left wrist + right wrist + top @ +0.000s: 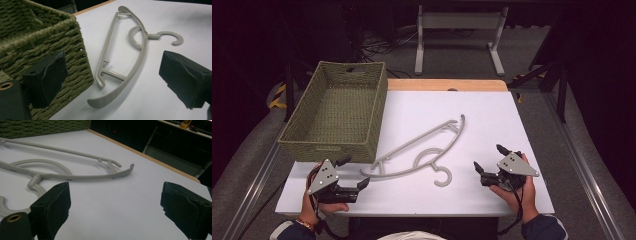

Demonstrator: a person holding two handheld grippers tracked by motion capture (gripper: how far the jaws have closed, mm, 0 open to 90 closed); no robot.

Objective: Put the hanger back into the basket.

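Starting from the left claw [353, 172], its jaws stand wide apart with nothing between them, low over the near left part of the white table [492, 130]. In the left gripper view the near tip of the grey hanger [422, 150] lies just ahead of the jaws, slightly toward the basket side, and the curved shoulder bar runs away from the claw toward the far side of the table. Touching or nearly touching that near end on the left is the corner of the green woven basket [312, 120]; one black jaw sits right beside its wall.

The hanger lies flat, its long axis slanting from the near left, by the basket's front corner, up to the far right, with the hook [443, 176] pointing back toward the person, between the two hands.

The right claw [489, 159] is also spread wide and empty, resting near the right front of the table. From the right gripper view the hanger lies off to its left, the hook closest, and the far tip well apart.

Judging by this layout, the left claw is the nearer to the hanger's lower end, while the right is nearer to the hook; a grasp from the left would need to close across the bar, not along it.
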